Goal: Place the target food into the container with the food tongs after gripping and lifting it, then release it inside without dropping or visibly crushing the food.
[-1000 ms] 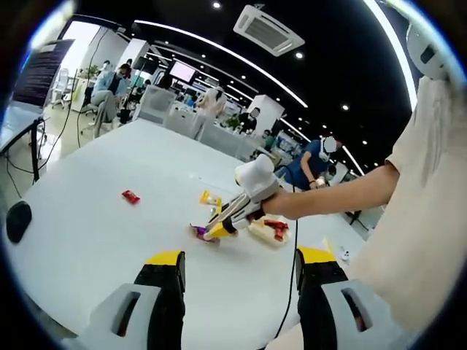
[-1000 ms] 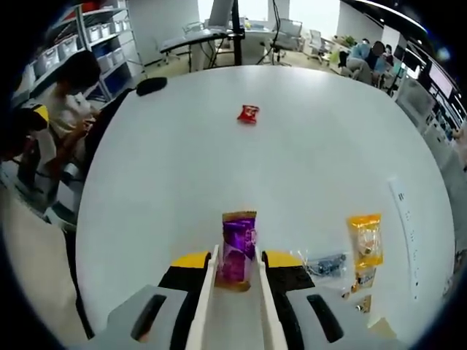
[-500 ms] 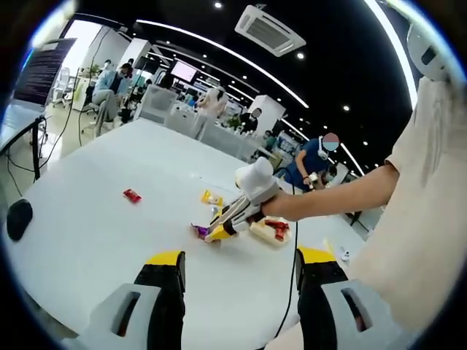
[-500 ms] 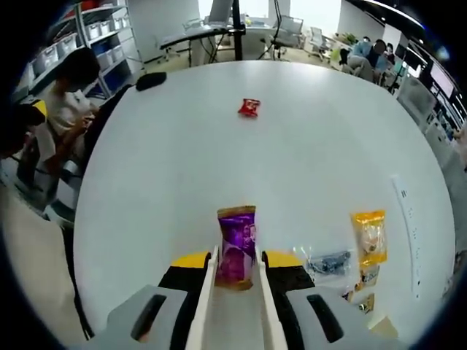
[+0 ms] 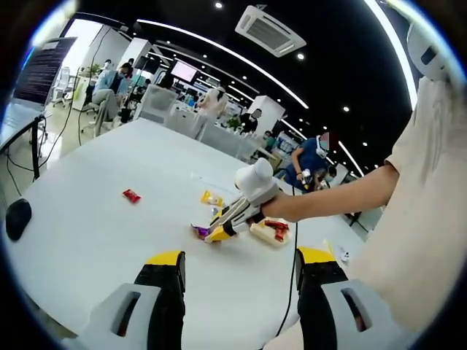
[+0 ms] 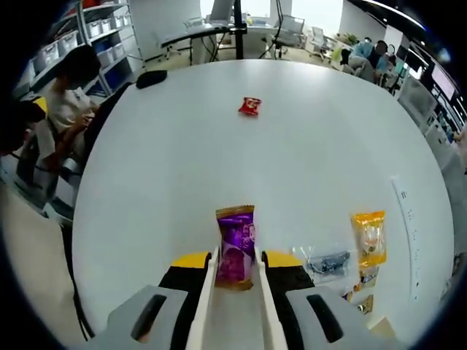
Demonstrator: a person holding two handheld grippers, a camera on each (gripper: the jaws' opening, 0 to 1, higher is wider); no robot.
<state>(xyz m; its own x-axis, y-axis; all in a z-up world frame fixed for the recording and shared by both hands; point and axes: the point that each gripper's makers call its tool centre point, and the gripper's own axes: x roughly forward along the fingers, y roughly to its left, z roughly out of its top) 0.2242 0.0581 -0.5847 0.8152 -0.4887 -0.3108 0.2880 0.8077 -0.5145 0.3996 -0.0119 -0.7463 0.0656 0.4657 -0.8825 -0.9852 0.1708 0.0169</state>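
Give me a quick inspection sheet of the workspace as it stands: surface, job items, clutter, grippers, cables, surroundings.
Surface: white table, mostly bare.
Job's things: purple snack packet held between the food tongs; container already holds red packets.
Clutter: red packet far across the table; orange packet and clear packet right of the tongs; black object at the far edge.
Grippers: right gripper shut on the tongs; left gripper open, holding nothing.
Cables: dark cable hanging over the near table edge.
Surroundings: open office, people seated beyond the table, ceiling air unit.
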